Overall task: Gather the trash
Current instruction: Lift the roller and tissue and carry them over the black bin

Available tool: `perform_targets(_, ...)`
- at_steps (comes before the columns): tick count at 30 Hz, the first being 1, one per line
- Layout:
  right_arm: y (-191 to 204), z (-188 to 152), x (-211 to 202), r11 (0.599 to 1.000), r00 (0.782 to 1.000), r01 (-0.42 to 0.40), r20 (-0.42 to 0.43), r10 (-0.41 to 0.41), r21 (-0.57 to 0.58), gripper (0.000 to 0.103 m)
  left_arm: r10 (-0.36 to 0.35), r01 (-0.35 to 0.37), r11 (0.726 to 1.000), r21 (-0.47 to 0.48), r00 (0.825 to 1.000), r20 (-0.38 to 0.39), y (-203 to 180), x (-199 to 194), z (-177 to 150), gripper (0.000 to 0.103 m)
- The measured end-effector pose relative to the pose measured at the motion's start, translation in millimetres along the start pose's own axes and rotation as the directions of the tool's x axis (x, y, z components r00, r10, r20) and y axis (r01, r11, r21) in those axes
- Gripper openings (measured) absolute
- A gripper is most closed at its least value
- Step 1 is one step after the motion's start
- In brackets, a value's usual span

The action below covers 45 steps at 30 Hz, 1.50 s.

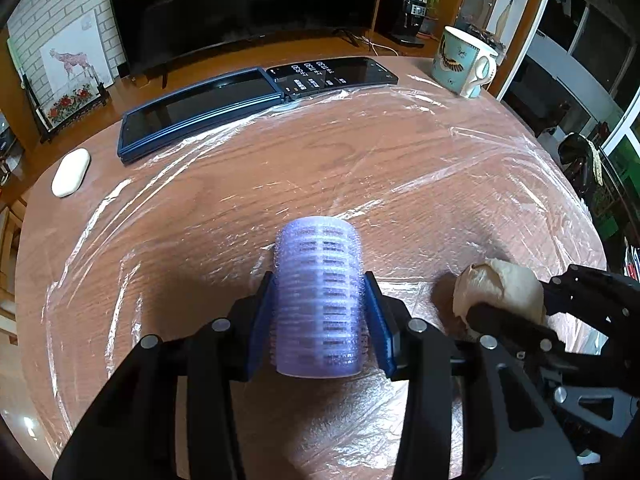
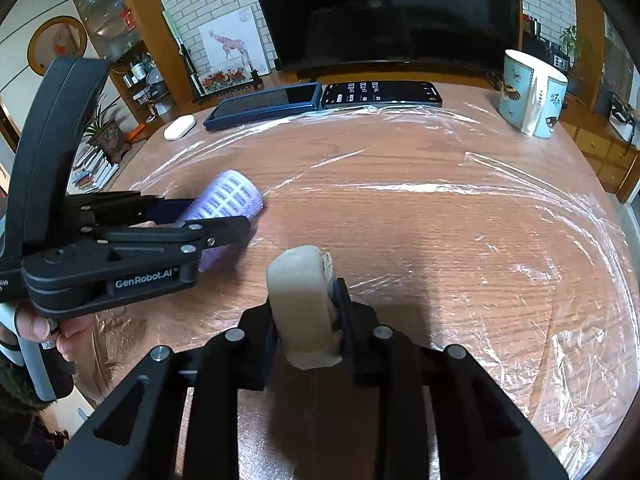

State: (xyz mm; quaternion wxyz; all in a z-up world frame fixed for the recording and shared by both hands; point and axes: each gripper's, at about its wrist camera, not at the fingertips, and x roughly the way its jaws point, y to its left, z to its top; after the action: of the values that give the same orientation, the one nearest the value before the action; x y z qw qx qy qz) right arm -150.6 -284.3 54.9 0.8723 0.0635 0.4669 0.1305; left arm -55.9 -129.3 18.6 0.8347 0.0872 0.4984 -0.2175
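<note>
A purple hair roller (image 1: 320,296) with rows of bristles lies on the plastic-covered wooden table (image 1: 360,152). My left gripper (image 1: 320,292) is shut on it, blue pads pressed to both its sides. From the right wrist view the same roller (image 2: 228,200) shows at the left between the left gripper's (image 2: 216,216) black fingers. A beige crumpled lump (image 2: 300,296), like wadded paper or tape, sits in my right gripper (image 2: 304,300), which is shut on it. The lump (image 1: 500,288) and the right gripper (image 1: 516,308) also appear low at the right of the left wrist view.
At the table's far edge lie a blue tablet (image 1: 200,112), a dark phone (image 1: 332,74) with a lit screen and a white oval case (image 1: 71,172). A patterned mug (image 1: 464,62) stands at the far right. A large television (image 1: 240,4) is behind. A hand (image 2: 40,326) holds the left gripper.
</note>
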Motion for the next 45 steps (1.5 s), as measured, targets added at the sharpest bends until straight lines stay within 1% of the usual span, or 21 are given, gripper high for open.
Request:
perform_targets(13,-6.3,1.4,-18.3,1.000,1.000,-0.009,0.021,0.009,-0.001,0.026,0.004,-0.003,1.000,-0.020,0.999,0.032,-6.8,-20.8,-9.5,0.044)
perform_targets(25,-13.6,-4.5,-42.9,0.999,0.998,-0.038,0.041,0.038,0.000,0.026,0.002,0.001,0.999,-0.038,0.998,0.070,-20.2,-46.7,-25.7,0.044)
perform_targets(33,-13.8,-20.1,-63.8,0.998,0.997,-0.058,0.046,0.059,-0.024,0.026,-0.009,0.013,0.999,-0.044,0.996,0.090,-31.6,-66.2,-42.9,0.044)
perform_targets(45,-12.0,-48.1,-92.4,0.995,0.996,-0.082,0.037,0.084,-0.057,0.026,-0.015,0.018,0.999,-0.036,0.995,0.097,-54.4,-94.7,-81.5,0.044)
